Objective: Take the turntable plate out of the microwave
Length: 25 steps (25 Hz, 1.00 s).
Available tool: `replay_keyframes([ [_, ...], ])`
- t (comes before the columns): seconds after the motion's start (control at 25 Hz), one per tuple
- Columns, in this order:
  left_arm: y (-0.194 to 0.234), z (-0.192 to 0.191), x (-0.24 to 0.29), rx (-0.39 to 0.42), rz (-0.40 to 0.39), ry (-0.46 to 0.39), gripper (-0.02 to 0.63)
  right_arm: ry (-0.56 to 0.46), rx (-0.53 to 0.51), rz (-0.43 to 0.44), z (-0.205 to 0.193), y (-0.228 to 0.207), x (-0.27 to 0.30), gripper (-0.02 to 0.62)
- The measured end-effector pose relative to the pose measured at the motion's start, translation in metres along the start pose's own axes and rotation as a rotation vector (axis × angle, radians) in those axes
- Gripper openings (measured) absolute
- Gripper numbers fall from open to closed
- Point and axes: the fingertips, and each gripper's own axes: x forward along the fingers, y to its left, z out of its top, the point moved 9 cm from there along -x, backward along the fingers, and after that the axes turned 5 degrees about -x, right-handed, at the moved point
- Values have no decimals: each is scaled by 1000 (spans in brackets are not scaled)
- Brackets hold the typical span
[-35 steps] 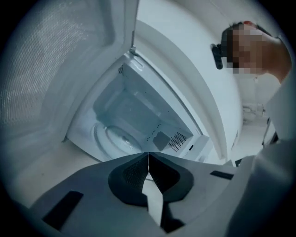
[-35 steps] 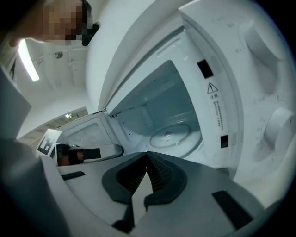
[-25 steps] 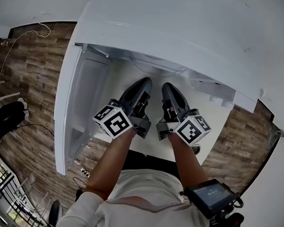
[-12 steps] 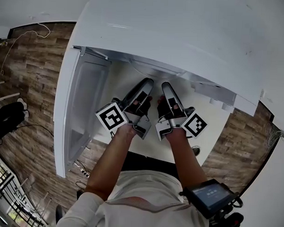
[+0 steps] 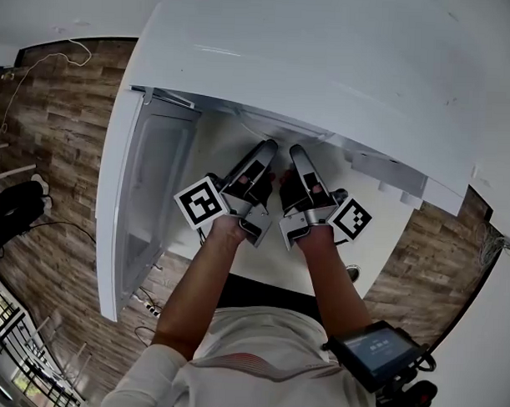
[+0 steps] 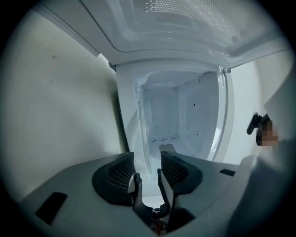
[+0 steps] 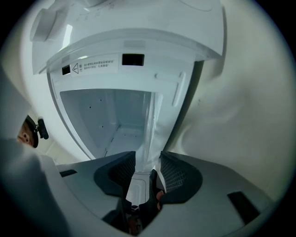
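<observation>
**Desk:** How far along is the job?

**Photographer:** Early. The boxy white microwave stands with its white door swung wide to the left. Two bare forearms reach toward the pale cavity. The grey two-jaw left gripper and its twin, the right gripper, sit side by side at the mouth, jaws opening. A thin translucent band runs between each pair of jaws. By the look of it, this is the rim of the clear glass turntable plate, seen edge-on. The pads are not yet pressing on it. So the door is dealt with; the clamp, the lift and the carry-out all remain, and the plate is inside the oven.

**Desk:** And the count?

**Photographer:** One microwave, one door, one plate as far as can be seen, two grippers, two forearms.
</observation>
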Motion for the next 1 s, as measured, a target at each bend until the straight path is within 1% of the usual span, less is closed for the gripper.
replay_keyframes([
  [0.24,5,2,12,-26,-7,5,179,-18,47,12,2,-6,6,149],
  [0.4,9,4,15,-49,13,-15,178,-32,66,17,2,-7,12,149],
  [0.64,7,14,20,-60,4,-27,178,-44,97,28,2,-10,18,149],
  [1.0,9,20,23,-76,23,-32,178,-67,112,14,3,-9,24,149],
])
